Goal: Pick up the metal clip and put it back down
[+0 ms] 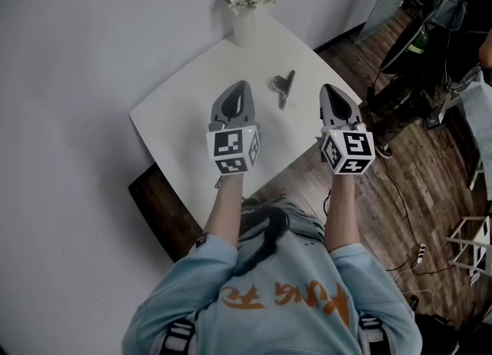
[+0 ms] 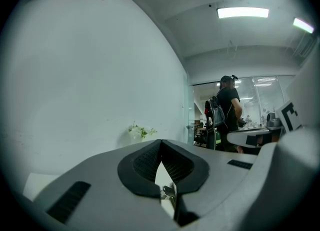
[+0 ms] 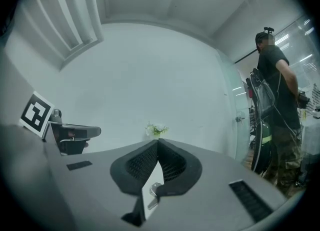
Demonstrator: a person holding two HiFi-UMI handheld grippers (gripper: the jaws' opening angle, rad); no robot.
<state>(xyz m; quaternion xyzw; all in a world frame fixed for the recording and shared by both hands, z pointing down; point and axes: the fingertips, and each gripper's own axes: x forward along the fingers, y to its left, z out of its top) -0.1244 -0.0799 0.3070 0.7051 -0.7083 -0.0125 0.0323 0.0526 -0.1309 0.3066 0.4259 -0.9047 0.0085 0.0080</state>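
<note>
The metal clip (image 1: pixel 282 87) lies on the white table (image 1: pixel 184 107), between my two grippers and slightly ahead of them. My left gripper (image 1: pixel 243 84) hovers over the table to the clip's left, jaws closed tip to tip with nothing between them. To the clip's right, near the table's edge, my right gripper (image 1: pixel 326 87) is shut and empty as well. In the left gripper view the clip (image 2: pixel 169 191) peeks through the gap under the closed pads of the left gripper (image 2: pixel 161 141). The right gripper view shows the clip (image 3: pixel 152 191) below the right gripper (image 3: pixel 158 140) the same way.
A white vase of flowers (image 1: pixel 246 15) stands at the table's far corner by the wall. A dark low surface (image 1: pixel 157 207) sticks out under the table's near left side. Wood floor with cables and furniture (image 1: pixel 430 154) lies to the right. A person (image 2: pixel 227 112) stands in the background.
</note>
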